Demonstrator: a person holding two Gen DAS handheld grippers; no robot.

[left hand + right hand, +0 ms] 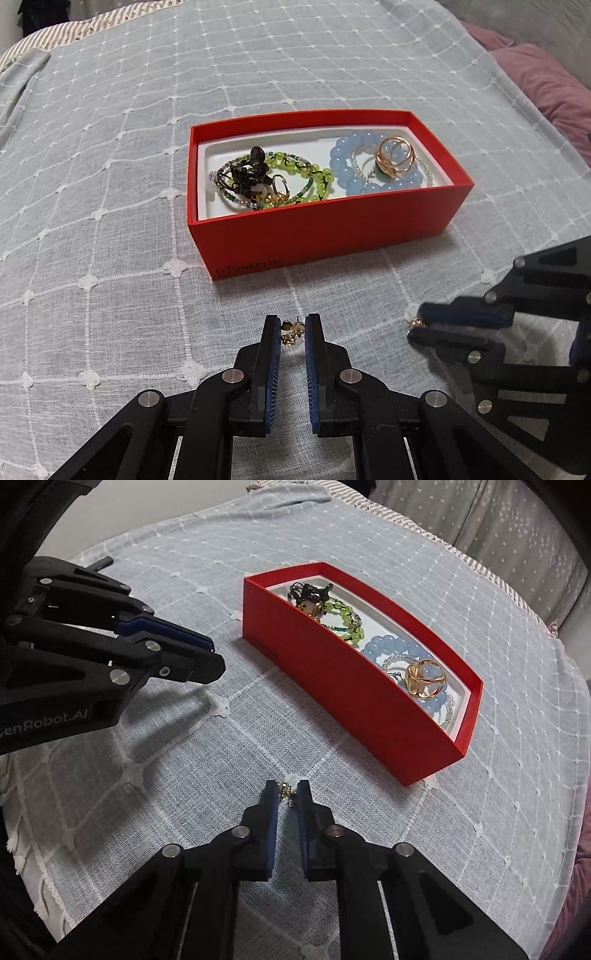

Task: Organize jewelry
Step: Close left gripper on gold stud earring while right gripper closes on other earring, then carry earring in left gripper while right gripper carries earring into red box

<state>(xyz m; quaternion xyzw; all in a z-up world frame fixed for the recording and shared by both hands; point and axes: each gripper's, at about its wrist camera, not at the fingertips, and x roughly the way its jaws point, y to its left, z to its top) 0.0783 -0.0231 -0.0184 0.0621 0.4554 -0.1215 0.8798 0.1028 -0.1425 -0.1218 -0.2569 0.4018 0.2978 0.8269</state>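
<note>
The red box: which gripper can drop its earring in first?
Probably left: the left gripper faces the red box squarely, holding its earring above the bedspread. The right gripper seems lower and farther.

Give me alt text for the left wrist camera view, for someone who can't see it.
The left claw pinches a small gold earring over a grey checked bedspread. Beyond it sits an open red box holding green beads, a blue bead bracelet and a gold ring. At right, the right claw grips another small gold piece.

Red box (325,229) lies open, holding green (295,177) and blue bead bracelets (369,166); small gold pieces, perhaps earrings (291,330), lie nearby.
</note>
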